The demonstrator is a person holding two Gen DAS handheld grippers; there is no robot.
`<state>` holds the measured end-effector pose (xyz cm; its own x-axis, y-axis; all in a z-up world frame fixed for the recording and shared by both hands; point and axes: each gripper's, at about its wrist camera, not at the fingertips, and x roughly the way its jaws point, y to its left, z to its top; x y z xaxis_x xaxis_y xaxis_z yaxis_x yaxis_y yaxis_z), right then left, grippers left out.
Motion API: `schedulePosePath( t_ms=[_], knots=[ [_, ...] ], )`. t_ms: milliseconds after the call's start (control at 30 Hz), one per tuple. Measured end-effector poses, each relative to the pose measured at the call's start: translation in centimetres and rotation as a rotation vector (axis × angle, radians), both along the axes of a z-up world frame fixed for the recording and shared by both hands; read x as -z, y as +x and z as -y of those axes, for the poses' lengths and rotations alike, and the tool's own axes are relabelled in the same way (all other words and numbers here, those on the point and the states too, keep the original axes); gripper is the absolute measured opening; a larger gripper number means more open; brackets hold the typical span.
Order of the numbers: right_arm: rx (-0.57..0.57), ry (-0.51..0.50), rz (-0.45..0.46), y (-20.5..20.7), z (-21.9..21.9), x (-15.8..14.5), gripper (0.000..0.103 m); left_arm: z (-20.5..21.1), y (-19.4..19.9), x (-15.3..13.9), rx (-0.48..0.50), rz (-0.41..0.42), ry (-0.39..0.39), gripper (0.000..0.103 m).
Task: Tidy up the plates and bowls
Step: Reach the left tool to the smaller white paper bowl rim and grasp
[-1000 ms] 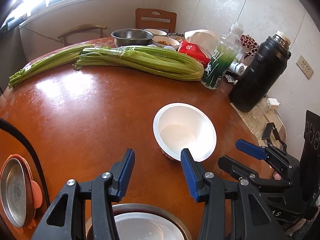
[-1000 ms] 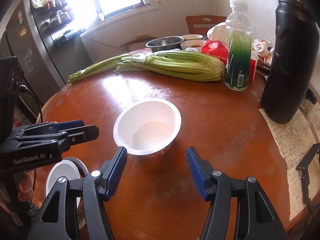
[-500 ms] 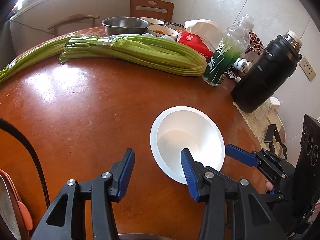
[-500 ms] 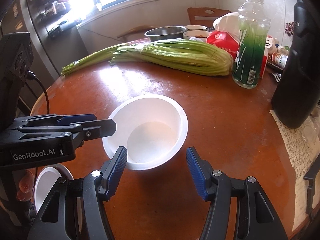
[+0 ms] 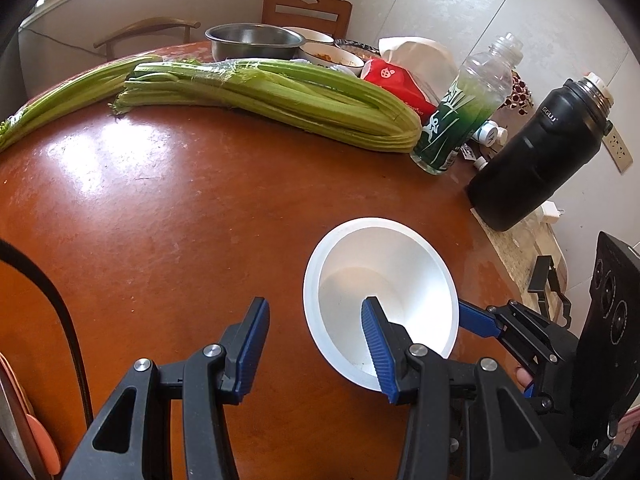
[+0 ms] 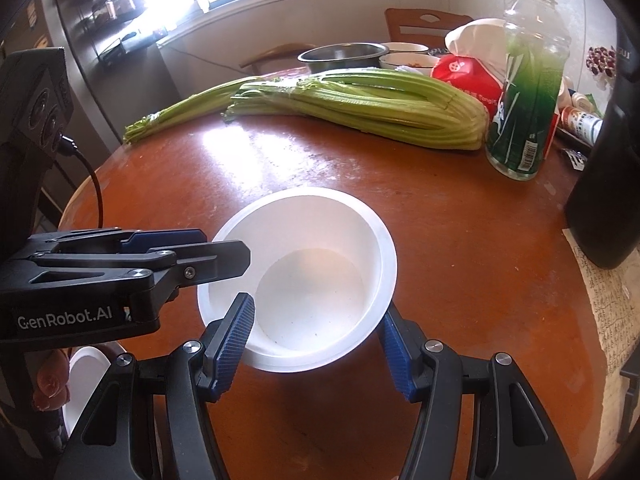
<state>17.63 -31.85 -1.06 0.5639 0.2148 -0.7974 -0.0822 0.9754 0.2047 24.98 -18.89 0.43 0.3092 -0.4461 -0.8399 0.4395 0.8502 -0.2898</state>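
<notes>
White plastic is what I see between both pairs of jaws: the white bowl (image 6: 316, 276) stands upright on the wooden table (image 5: 160, 220), near its edge on my side, and I judge that I bring both tools to it so as to take it by the rim from two sides. My right gripper (image 6: 316, 344) has its jaws apart; one blue pad (image 6: 234, 344) is over the near rim, inside the bowl's mouth as I see it, and the other is outside, low by the wall. Whether the pads press on the bowl I cannot tell, it looks more like not yet. My left gripper (image 5: 316, 352) is also apart, with one pad (image 5: 378, 352) over the hollow of the bowl and the other pad well outside on the bare table, so the rim lies between them without a clamp. Beyond the jaws lie the celery (image 5: 280, 100), the green bottle (image 5: 460, 120) and the black flask (image 5: 536, 160), well apart from the bowl.
</notes>
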Motion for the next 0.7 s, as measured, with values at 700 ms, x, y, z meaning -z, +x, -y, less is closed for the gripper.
schedulePosePath(
  t_ms=[700],
  knots=[
    [-0.075, 0.026, 0.005, -0.2, -2.3, -0.5, 0.063, -0.6, -0.3, -0.1, -0.017, -0.009, 0.004, 0.048]
  ],
)
